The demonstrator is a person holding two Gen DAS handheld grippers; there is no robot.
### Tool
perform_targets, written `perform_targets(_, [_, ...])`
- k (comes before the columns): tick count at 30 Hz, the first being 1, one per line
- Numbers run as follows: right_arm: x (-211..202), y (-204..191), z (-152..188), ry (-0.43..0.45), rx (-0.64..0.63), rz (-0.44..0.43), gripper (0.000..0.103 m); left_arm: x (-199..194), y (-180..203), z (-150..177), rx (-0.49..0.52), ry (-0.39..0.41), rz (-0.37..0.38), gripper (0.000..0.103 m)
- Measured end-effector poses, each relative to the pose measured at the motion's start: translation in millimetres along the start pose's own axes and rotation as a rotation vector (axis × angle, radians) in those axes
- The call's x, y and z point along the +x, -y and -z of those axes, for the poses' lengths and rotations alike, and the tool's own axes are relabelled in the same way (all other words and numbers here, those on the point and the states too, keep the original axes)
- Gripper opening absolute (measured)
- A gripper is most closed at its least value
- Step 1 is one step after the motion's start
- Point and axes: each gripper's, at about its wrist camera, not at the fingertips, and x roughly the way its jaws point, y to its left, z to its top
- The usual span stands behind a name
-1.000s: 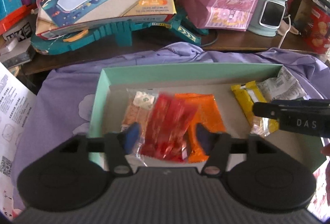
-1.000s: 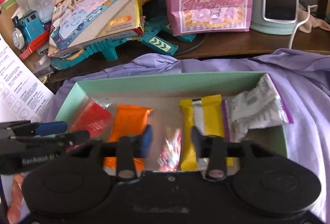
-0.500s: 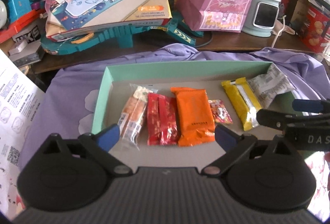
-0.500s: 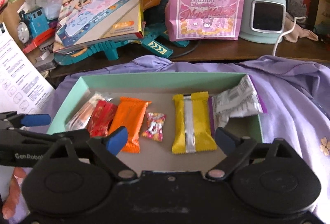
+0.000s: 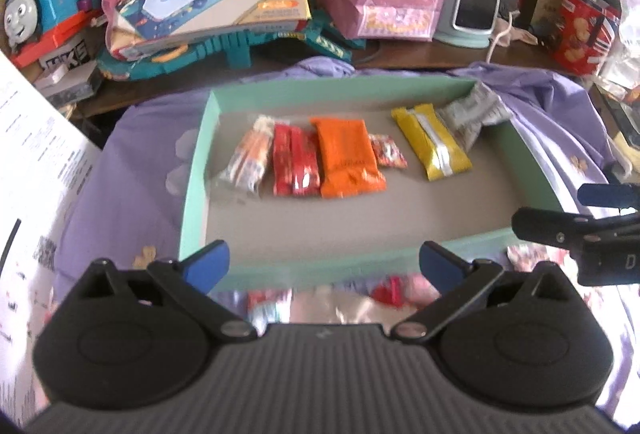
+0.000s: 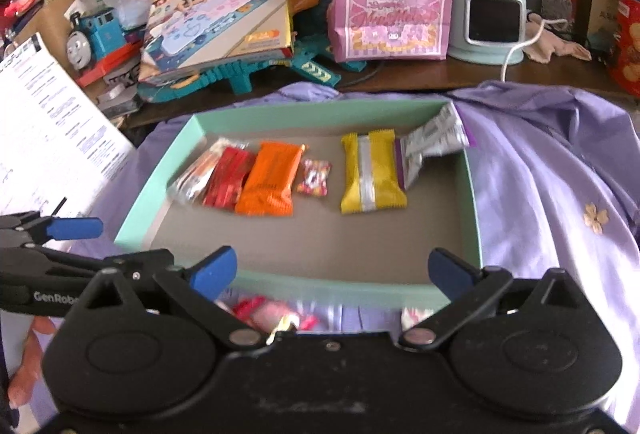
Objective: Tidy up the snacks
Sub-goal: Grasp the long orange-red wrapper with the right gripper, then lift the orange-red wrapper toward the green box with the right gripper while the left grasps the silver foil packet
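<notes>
Both claws have backed out toward me, the left claw [image 5: 323, 261] and right claw [image 6: 331, 268] spread wide and empty over loose wrappers outside the shallow mint-green cardboard box [image 6: 158, 180]. I'd say more fetching comes next. Inside, the flat red foil packet [image 5: 295, 166] now lies beside the orange pouch [image 5: 347, 163], among 6 snacks.
</notes>
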Motion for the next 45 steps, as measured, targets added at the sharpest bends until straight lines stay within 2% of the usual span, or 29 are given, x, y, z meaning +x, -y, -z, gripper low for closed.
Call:
perform_targets(8, [-14.2,4.4,48.9,-0.065,0.028,0.003,0.103,-4.0,1.1,46.8,0.0,-0.059,-0.017,0.103])
perform_targets(14, [-7.0,1.4,83.8,-0.139,0.025,0.0,0.103,6.5,-3.1,76.8,-0.018,-0.119,-0.024,0.103])
perform_targets(21, [8.0,-1.0,105.4,-0.221,0.032,-0.007,0.085,23.5,4.7,88.8,-0.011,-0.148,-0.018,0.103])
perform_targets(26, [14.2,0.4,112.0,-0.246,0.037,-0.013,0.078,32.4,16.5,86.2,0.037,-0.141,-0.032,0.103])
perform_targets(29, [15.8,1.7,114.2,-0.238,0.038,-0.008,0.066,35.0,23.9,88.2,0.078,-0.128,-0.052,0.103])
perform_targets(31, [13.0,3.0,114.7,-0.229,0.043,-0.027,0.048,37.6,26.6,89.5,0.1,-0.127,-0.055,0.103])
perform_targets(35, [5.8,6.8,112.5,-0.212,0.064,-0.04,0.036,35.0,28.0,91.7,0.13,-0.12,-0.054,0.103])
perform_targets(36, [4.2,8.7,111.4,-0.205,0.079,-0.043,0.029,33.1,27.4,92.7,0.141,-0.113,-0.051,0.103])
perform_targets(40, [0.4,16.9,104.1,-0.168,0.114,-0.022,0.025,26.5,23.4,98.0,0.161,-0.112,-0.035,0.103])
perform_targets(45, [2.6,19.4,101.9,-0.17,0.127,-0.02,0.025,22.0,16.8,108.7,0.169,-0.121,-0.045,0.103])
